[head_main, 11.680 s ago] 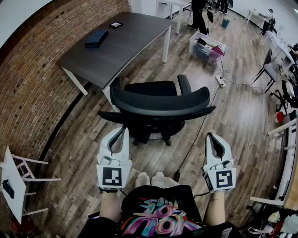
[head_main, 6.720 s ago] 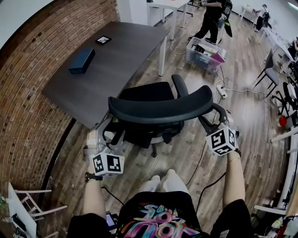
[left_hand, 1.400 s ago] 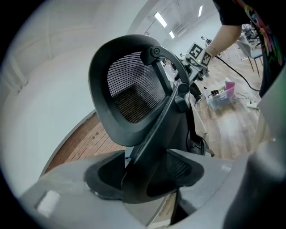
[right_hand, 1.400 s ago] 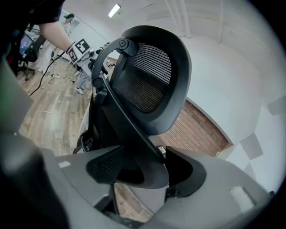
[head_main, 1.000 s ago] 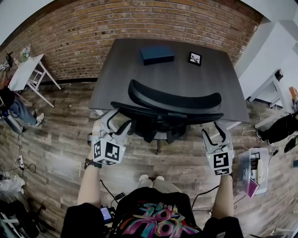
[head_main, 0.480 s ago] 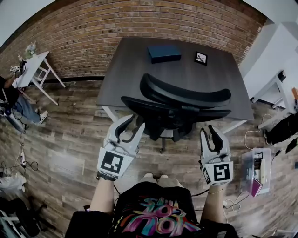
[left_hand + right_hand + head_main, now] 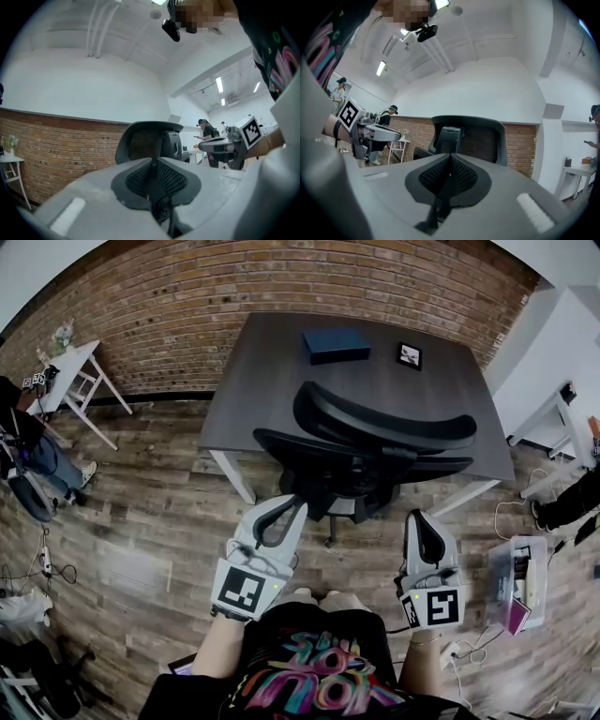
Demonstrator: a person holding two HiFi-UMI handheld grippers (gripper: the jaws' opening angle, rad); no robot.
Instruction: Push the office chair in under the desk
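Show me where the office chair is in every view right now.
Head view: office chair upper centre, at the desk's near edge.
Left gripper view: office chair backrest in mid-frame.
Right gripper view: office chair backrest centre, slightly right.
Shared landmark: brick wall behind it.

A dark blue box and a small framed picture lie near each other, close to the red brick wall. A white folding table stands by that wall at the left. On the wood-plank floor, a clear plastic bin holding assorted items sits at the right. A person stands at the left edge.
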